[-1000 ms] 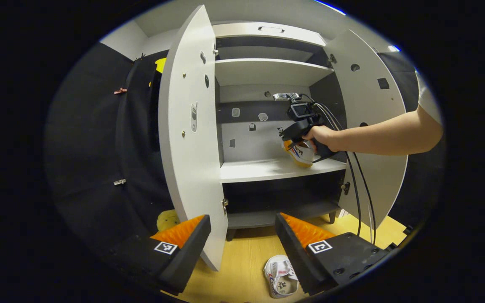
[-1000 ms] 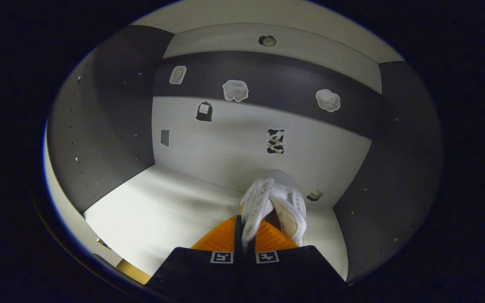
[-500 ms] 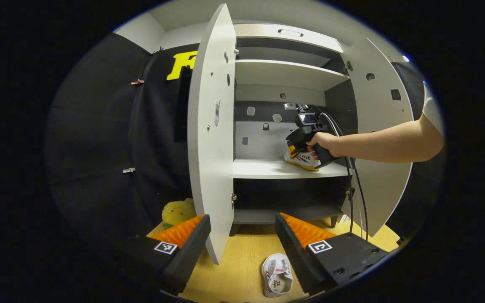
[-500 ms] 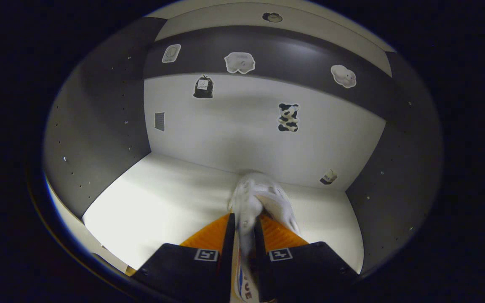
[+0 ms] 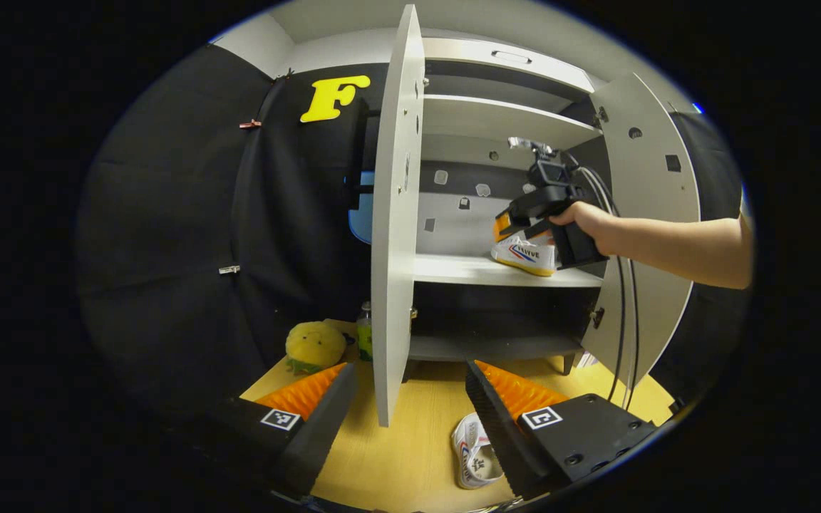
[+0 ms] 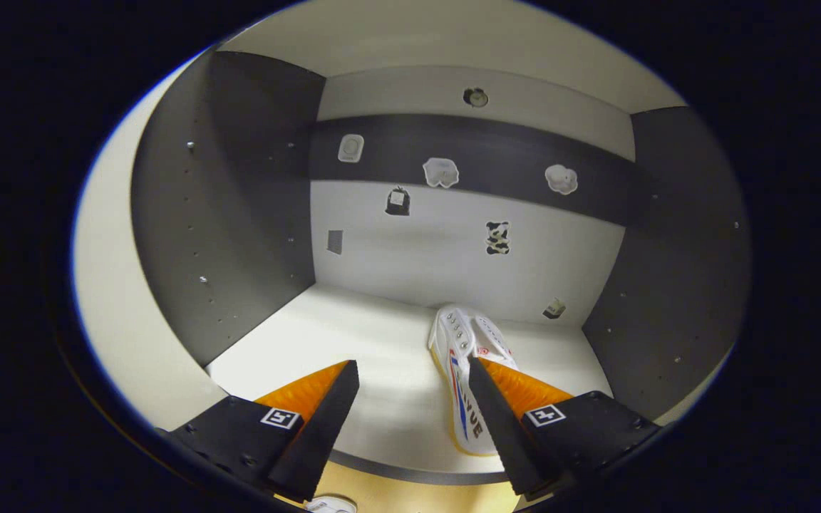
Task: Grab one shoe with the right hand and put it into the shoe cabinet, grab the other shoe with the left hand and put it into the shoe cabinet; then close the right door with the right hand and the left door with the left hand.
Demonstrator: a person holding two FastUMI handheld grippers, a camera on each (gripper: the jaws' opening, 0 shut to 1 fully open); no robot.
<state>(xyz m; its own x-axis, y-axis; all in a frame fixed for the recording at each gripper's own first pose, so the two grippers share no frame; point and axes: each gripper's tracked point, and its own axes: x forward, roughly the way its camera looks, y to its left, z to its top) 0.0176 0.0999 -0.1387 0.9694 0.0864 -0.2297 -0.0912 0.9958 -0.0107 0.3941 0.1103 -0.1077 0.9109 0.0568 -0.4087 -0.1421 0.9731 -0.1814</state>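
Left gripper view: the left tongs [image 5: 410,399] are released, fingers wide apart, hovering low over the light wooden floor [image 5: 410,456]. A white canvas shoe with red and blue markings [image 5: 474,462] lies on that floor, opening upward, just beside the right-hand finger and partly hidden by it. Ahead stands the white shoe cabinet with dark side panels [image 5: 496,121], both doors swung open: the white left door [image 5: 393,228] is seen nearly edge-on, the white right door [image 5: 649,214] angled outward. On the white middle shelf [image 5: 467,269] rests a second white canvas shoe with a yellowish sole [image 5: 528,255], toward the shelf's right side. A hand [image 5: 589,221] holds the right tongs [image 5: 502,226] just above that shoe; black cables [image 5: 624,313] hang down from it. A yellow plush toy [image 5: 314,345] and a small bottle [image 5: 364,338] sit on the floor left of the left door.

Right gripper view: the right tongs [image 6: 414,388] are released, fingers spread, nothing between them. The second shoe [image 6: 467,370] sits flat on the middle shelf [image 6: 353,335], toe toward the back wall, its heel end behind the right-hand finger. Small stickers [image 6: 497,237] dot the white back wall [image 6: 410,263].
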